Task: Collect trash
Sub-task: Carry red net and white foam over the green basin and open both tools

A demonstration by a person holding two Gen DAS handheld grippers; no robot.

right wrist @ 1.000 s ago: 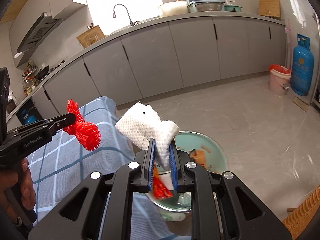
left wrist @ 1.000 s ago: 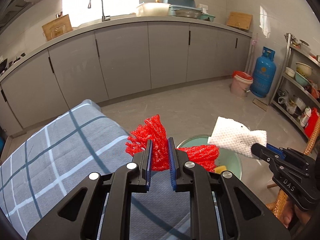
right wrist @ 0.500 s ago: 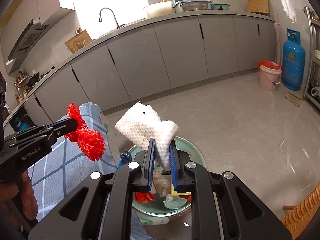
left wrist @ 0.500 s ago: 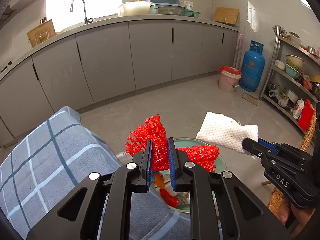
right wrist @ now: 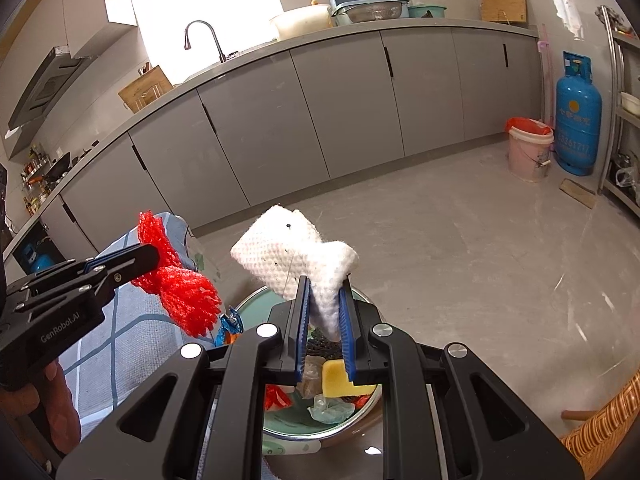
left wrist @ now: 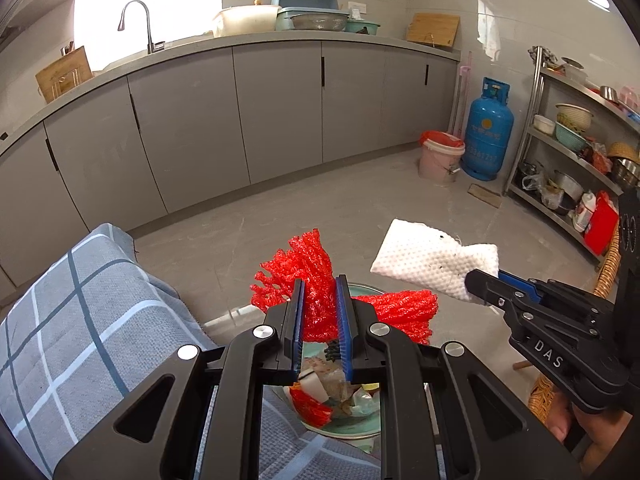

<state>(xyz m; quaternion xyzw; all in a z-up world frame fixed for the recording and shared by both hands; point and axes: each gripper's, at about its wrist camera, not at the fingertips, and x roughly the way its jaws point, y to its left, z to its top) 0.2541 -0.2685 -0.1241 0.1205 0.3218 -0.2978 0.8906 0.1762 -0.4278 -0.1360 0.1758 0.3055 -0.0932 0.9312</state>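
Black claw (left wrist: pixel 319 304) frames – blue ribbed pads, silver screws – "DAS", "GenRobot.AI" lettering.

Home kitchen. Long grey countertop (right wrist: pixel 400 26) over flat grey cabinet doors (right wrist: pixel 256 120), sink with gooseneck faucet (right wrist: pixel 202 38) under a bright window. Range hood (right wrist: pixel 48 88) and wok (right wrist: pixel 60 162) at far left. Basins and a colander (right wrist: pixel 374 10) stacked on the counter, wooden cutting board (right wrist: pixel 504 4) against the tiled wall. Blue gas cylinder (left wrist: pixel 490 134), pink bucket (left wrist: pixel 440 158), steel shelf rack (left wrist: pixel 580 152) with bowls and pots.
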